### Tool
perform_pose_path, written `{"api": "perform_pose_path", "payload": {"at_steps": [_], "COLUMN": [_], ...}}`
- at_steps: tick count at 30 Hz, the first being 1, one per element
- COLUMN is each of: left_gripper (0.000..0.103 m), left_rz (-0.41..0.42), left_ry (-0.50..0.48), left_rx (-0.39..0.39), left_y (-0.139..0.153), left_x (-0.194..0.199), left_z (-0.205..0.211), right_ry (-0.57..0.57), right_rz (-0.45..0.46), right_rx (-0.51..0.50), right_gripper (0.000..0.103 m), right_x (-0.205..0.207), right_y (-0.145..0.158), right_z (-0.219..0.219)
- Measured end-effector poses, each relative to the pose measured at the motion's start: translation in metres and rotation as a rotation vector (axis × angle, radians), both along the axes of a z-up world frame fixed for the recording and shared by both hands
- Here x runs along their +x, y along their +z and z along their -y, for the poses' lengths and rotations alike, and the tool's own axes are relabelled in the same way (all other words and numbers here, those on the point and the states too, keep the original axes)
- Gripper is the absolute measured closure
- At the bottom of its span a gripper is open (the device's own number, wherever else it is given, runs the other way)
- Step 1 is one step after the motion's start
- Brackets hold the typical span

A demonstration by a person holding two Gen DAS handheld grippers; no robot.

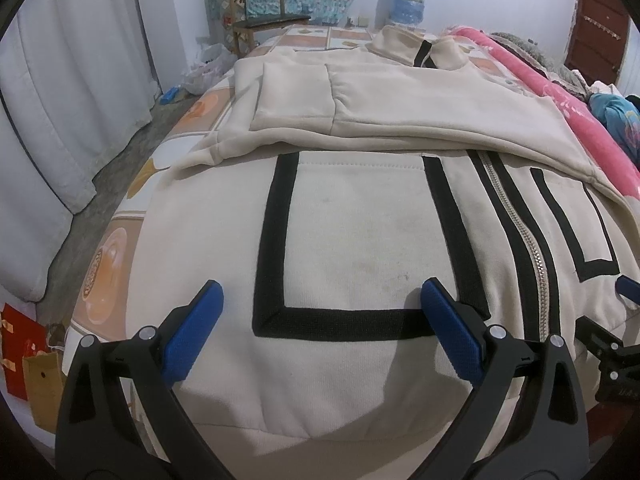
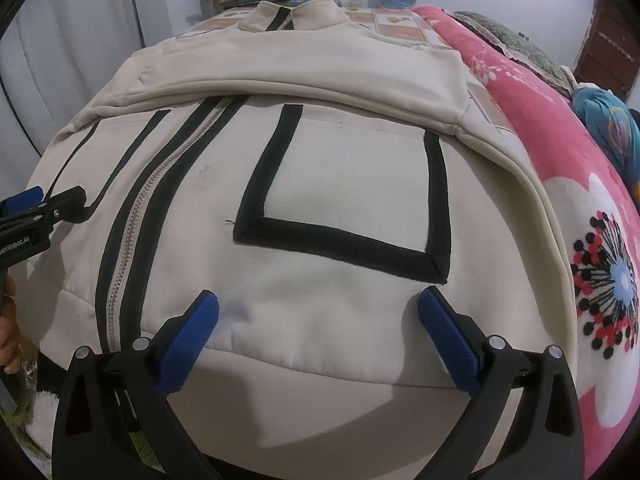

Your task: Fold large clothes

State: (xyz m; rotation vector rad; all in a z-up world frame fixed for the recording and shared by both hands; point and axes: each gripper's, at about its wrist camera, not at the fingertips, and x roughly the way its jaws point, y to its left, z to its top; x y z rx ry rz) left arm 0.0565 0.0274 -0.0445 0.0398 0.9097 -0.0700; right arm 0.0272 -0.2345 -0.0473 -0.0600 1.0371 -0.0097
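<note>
A large cream zip jacket [image 1: 360, 240] with black-trimmed pockets lies flat on the bed, front up, collar far away. Both sleeves are folded across its chest. It also shows in the right wrist view [image 2: 340, 184]. My left gripper [image 1: 322, 296] is open and empty, just above the jacket's left pocket near the hem. My right gripper [image 2: 318, 308] is open and empty, above the right pocket near the hem. The right gripper's tip shows at the left wrist view's right edge [image 1: 624, 286]; the left gripper shows at the right wrist view's left edge [image 2: 36, 204].
A pink flowered blanket [image 2: 560, 168] lies along the bed's right side. A wooden chair [image 1: 264, 12] and a water jug [image 1: 408, 0] stand beyond the bed. White curtains [image 1: 60, 100] hang at left, with paper bags [image 1: 28, 364] on the floor.
</note>
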Motion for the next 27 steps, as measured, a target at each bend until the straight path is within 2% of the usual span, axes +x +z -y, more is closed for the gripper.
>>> {"api": "perform_pose_path", "payload": {"at_steps": [9, 17, 27], "left_gripper": [0.007, 0.007, 0.008], "left_rz": [0.005, 0.059, 0.042], "left_ry": [-0.026, -0.05, -0.061], "left_rx": [-0.04, 0.0, -0.041], "left_y": [0.003, 0.006, 0.006], "left_x": [-0.012, -0.057, -0.102], "left_z": [-0.011, -0.035, -0.065], "right_ry": [0.001, 0.004, 0.002], "right_rz": [0.006, 0.022, 0.034], "right_rx": [0.0, 0.0, 0.001], "right_gripper": [0.006, 0.005, 0.005], "right_x": [0.0, -0.002, -0.005], "right_y": [-0.001, -0.001, -0.001], "right_z": [0.0, 0.001, 0.0]}}
